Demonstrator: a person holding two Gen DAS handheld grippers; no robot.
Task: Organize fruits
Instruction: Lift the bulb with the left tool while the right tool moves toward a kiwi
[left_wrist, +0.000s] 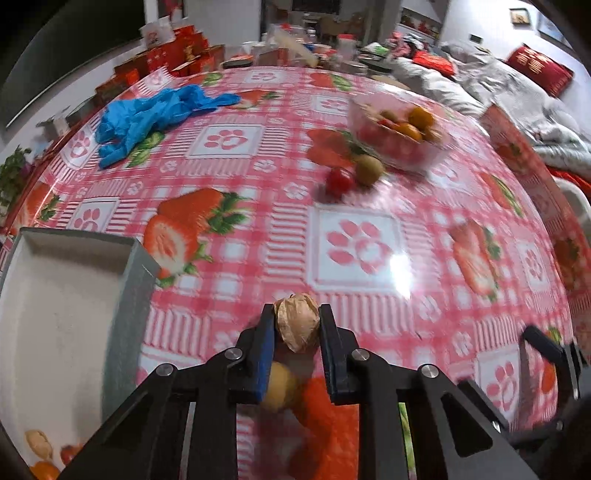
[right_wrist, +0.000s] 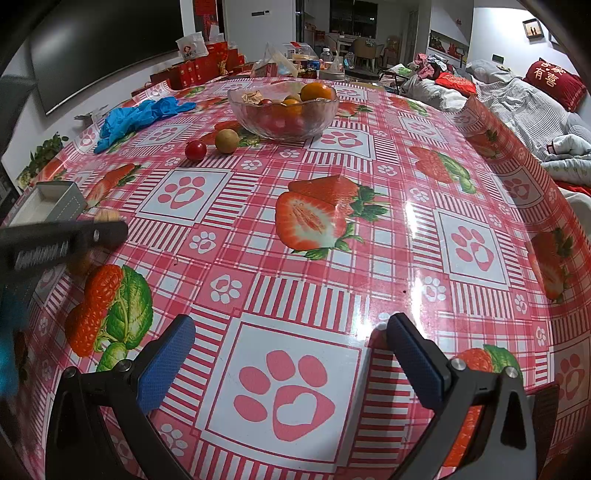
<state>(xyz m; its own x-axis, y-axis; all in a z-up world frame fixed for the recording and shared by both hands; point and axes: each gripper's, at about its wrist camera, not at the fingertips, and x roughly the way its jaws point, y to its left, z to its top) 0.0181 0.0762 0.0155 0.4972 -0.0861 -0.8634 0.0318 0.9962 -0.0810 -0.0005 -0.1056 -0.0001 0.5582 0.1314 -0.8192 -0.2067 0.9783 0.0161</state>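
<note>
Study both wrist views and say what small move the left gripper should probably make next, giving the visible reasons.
Probably carry the walnut left and over the grey box. The left gripper is already shut on it above the tablecloth, and the box sits just to its left with a few pieces inside. The right gripper is open and holds nothing, so this looks like the left one's step.

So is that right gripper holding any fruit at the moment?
No, the right gripper is open with only the patterned tablecloth showing between its blue fingers, while the left gripper holds a walnut.
</note>
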